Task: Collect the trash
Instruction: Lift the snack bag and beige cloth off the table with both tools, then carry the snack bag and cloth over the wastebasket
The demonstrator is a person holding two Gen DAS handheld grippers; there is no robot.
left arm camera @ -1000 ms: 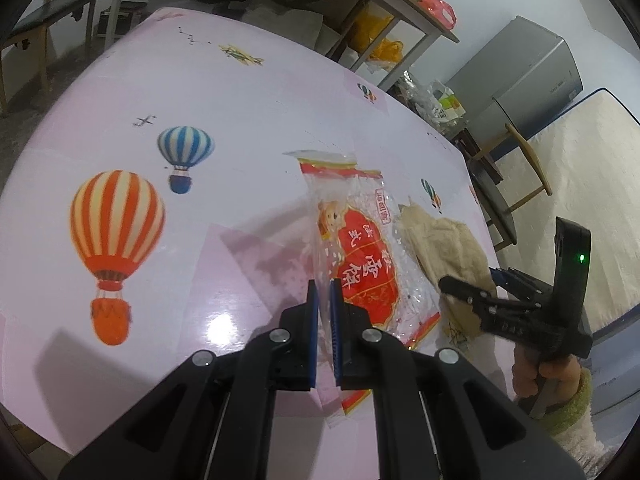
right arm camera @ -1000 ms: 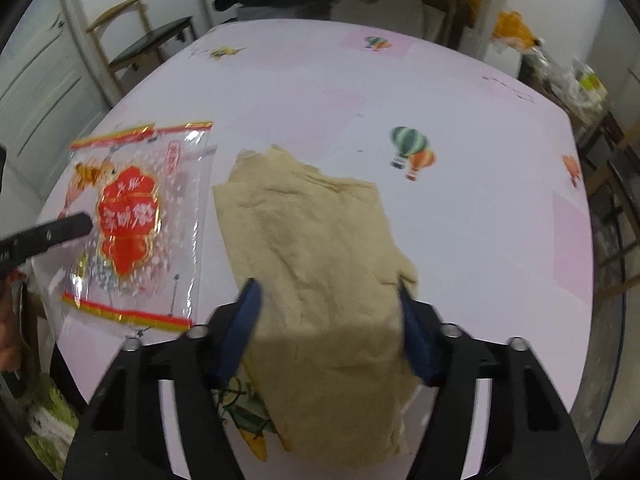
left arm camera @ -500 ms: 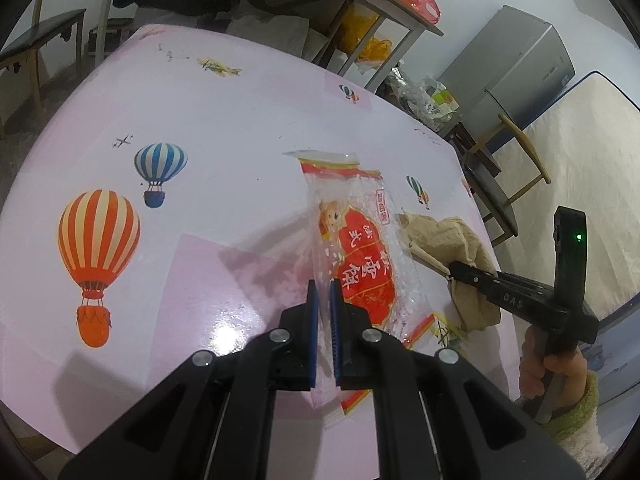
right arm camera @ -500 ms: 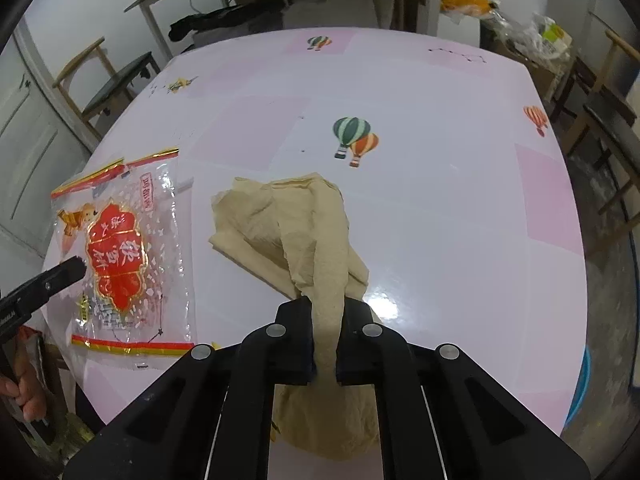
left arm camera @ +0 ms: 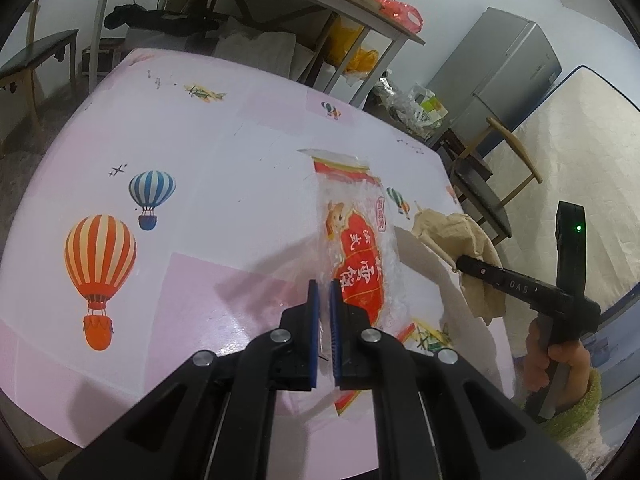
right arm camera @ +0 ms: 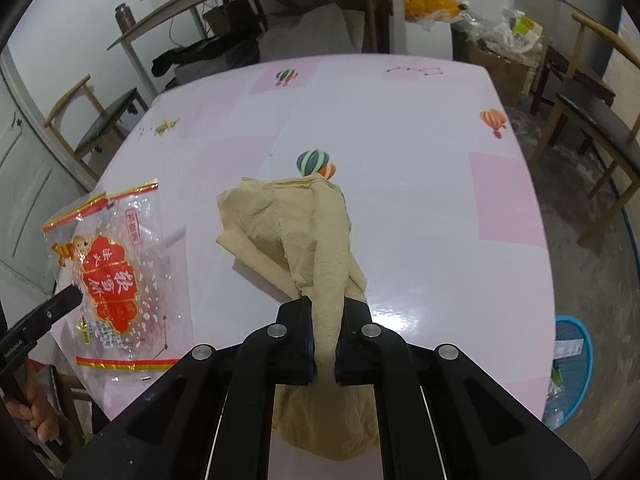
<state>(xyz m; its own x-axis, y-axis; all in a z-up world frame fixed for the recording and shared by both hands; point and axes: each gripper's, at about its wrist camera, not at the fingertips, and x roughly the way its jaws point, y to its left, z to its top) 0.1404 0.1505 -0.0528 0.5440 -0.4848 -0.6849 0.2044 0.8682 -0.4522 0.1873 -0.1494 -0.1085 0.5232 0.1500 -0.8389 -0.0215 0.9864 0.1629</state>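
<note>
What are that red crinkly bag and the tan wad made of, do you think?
The snack bag looks like thin clear plastic film: see-through, glossy, with printed red and gold. The tan wad looks like soft matte paper towel or tissue, maybe thin cloth: it creases and droops from the right gripper.

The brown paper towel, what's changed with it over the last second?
The right tongs, open around the brown paper towel a second ago, closed on it and are lifting it, bunched, off the table. The left tongs stay shut on the snack wrapper.
</note>
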